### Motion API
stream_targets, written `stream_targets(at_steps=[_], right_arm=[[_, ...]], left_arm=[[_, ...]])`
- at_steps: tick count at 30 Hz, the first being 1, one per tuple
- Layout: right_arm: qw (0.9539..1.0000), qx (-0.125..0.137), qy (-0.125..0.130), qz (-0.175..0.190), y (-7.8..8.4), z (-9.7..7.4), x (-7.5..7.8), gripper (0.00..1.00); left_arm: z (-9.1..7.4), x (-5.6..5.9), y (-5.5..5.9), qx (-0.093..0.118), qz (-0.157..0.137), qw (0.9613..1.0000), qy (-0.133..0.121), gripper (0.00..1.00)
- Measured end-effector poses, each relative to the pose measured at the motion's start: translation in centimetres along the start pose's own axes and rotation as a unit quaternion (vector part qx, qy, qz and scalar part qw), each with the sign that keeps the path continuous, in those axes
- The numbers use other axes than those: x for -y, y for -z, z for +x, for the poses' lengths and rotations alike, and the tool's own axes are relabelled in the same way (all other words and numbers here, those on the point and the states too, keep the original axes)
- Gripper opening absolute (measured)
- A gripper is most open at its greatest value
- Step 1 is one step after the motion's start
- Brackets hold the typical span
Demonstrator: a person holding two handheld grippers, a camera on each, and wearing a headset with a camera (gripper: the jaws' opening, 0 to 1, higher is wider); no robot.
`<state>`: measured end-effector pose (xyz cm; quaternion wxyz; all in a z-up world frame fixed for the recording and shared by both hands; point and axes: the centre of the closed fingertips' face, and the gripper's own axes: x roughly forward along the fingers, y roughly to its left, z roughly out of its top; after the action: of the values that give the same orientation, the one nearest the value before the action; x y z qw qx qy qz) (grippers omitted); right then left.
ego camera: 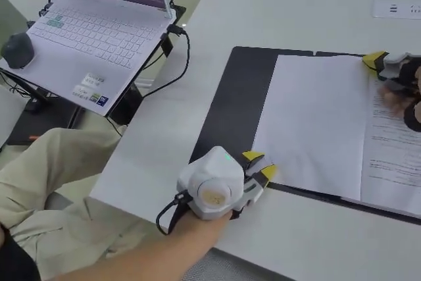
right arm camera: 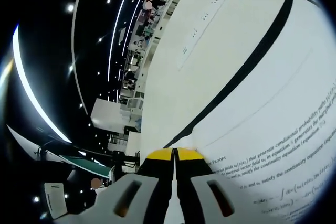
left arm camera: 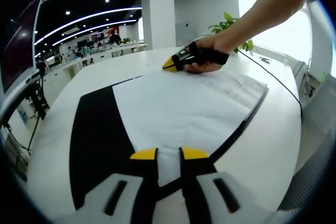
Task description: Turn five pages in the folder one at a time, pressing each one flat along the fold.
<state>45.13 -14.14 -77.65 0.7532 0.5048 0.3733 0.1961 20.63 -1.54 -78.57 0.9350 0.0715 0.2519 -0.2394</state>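
Note:
A black folder [ego camera: 230, 103] lies open on the white table. A blank white page [ego camera: 316, 123] lies flat on its left half, and a printed page [ego camera: 395, 156] lies on the right. My left gripper [ego camera: 261, 164] rests at the blank page's near left corner. Its yellow tips are a narrow gap apart over the page edge [left arm camera: 168, 154]. My right gripper [ego camera: 373, 62] is shut, with its tips down at the far end of the fold. In the right gripper view its joined tips [right arm camera: 174, 155] touch the printed page [right arm camera: 283, 145] near the folder's black edge [right arm camera: 252, 61].
An open laptop [ego camera: 99, 24] on a stand sits off the table's left side, with a mouse [ego camera: 16, 49] beside it. A black cable [ego camera: 177, 57] hangs from it. A white socket strip [ego camera: 395, 9] lies far right. The table's near edge [ego camera: 131, 202] runs close to my left gripper.

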Motion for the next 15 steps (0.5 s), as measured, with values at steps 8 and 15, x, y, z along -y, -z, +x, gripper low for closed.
stream_targets(at_steps=[8, 15], right_arm=[[0.9997, -0.017, -0.01, 0.012, 1.5, -1.5, 0.1, 0.0], [0.9989, -0.04, -0.017, 0.018, 3.2, -2.9, 0.4, 0.0]], left_arm=[[0.0, 0.0, 0.0, -0.005, 0.001, 1.0, 0.0, 0.14], [0.1, 0.1, 0.1, -0.008, 0.003, 1.0, 0.0, 0.14]])
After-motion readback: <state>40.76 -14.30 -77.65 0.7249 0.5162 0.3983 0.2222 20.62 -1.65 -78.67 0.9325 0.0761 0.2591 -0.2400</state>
